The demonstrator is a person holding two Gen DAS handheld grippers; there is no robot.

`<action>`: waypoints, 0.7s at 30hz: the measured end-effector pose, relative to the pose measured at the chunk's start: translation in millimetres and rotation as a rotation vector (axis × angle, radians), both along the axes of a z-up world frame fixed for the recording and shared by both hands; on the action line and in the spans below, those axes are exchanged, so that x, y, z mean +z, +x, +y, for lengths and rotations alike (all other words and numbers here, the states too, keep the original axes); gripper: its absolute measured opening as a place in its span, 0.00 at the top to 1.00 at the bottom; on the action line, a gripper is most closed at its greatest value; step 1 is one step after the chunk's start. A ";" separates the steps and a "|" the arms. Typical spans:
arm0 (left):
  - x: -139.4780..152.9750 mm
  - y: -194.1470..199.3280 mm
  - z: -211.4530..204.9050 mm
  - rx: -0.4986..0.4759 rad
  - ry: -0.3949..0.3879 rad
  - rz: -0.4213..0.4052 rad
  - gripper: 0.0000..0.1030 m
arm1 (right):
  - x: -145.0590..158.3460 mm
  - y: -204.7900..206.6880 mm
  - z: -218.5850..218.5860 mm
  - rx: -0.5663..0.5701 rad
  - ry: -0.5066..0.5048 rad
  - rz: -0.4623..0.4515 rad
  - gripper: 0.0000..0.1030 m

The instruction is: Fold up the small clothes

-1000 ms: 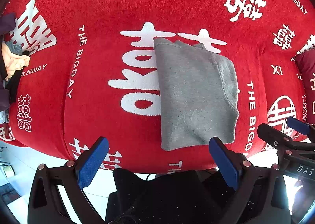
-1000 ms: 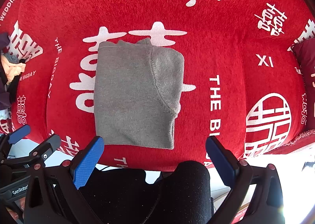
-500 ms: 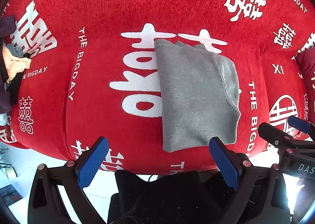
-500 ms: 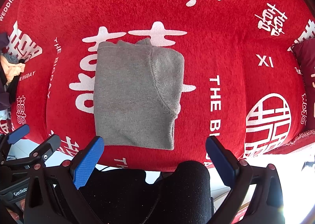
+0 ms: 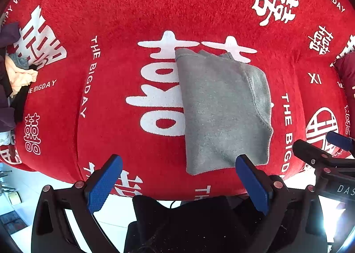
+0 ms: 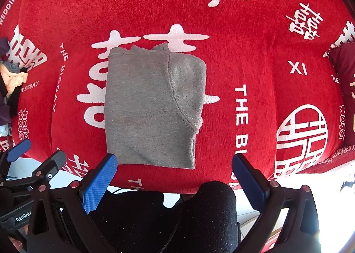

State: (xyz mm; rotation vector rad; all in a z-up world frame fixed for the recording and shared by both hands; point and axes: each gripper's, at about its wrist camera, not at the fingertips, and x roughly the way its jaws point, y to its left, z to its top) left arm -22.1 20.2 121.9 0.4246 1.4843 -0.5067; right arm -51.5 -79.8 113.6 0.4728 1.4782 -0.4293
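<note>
A small grey garment (image 5: 221,108) lies folded into a rough rectangle on the red printed cover (image 5: 133,8); it also shows in the right wrist view (image 6: 150,106). My left gripper (image 5: 177,182) is open and empty, held back near the cover's front edge, its right finger just in front of the garment's near hem. My right gripper (image 6: 175,179) is open and empty, also back at the front edge, with the garment ahead and slightly left. Each gripper shows at the side of the other's view.
A pile of other clothes (image 5: 13,79) lies at the far left of the cover. A dark red cushion (image 6: 344,70) sits at the far right. The person's dark trousers (image 6: 199,219) and pale floor lie below the front edge.
Almost nothing has changed. Both grippers stay open and drift very slightly; the grey garment has not moved.
</note>
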 end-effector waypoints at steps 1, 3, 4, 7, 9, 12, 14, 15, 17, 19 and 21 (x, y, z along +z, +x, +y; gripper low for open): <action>-0.1 -0.3 0.0 0.000 0.001 0.000 0.01 | -0.1 0.0 0.5 0.000 0.000 0.000 0.00; 0.0 -0.3 -0.1 0.000 -0.001 0.000 0.01 | -0.1 -0.3 0.3 -0.001 0.000 0.000 0.00; -0.2 -0.6 0.0 -0.002 0.000 0.000 0.01 | -0.1 -0.4 0.0 -0.001 0.000 0.000 0.00; -0.1 -1.6 -0.2 -0.005 0.002 -0.001 0.01 | -0.1 -0.4 1.0 -0.003 0.000 0.001 0.00; -0.3 -1.9 -0.2 -0.007 0.004 -0.003 0.01 | -0.2 -0.4 0.3 -0.003 -0.001 0.002 0.00; -0.4 -2.7 0.3 -0.003 0.011 -0.010 0.01 | -0.6 -2.0 1.3 -0.006 -0.001 0.003 0.00; -0.8 -2.2 0.9 0.001 0.014 -0.011 0.01 | -0.5 -2.1 2.1 -0.006 -0.002 0.002 0.00; -0.9 -2.1 1.1 0.002 0.016 -0.012 0.01 | -0.3 -2.9 1.1 -0.006 -0.002 0.002 0.00; -1.3 -2.1 1.5 0.001 0.019 -0.012 0.01 | -0.4 -2.3 0.9 -0.005 -0.002 0.003 0.00; -1.5 -2.2 1.4 0.000 0.023 -0.010 0.01 | -0.3 -2.1 0.8 -0.004 -0.002 0.003 0.00; -2.2 -2.3 1.2 0.001 0.024 -0.006 0.01 | -0.2 -1.4 1.1 -0.004 -0.003 0.004 0.00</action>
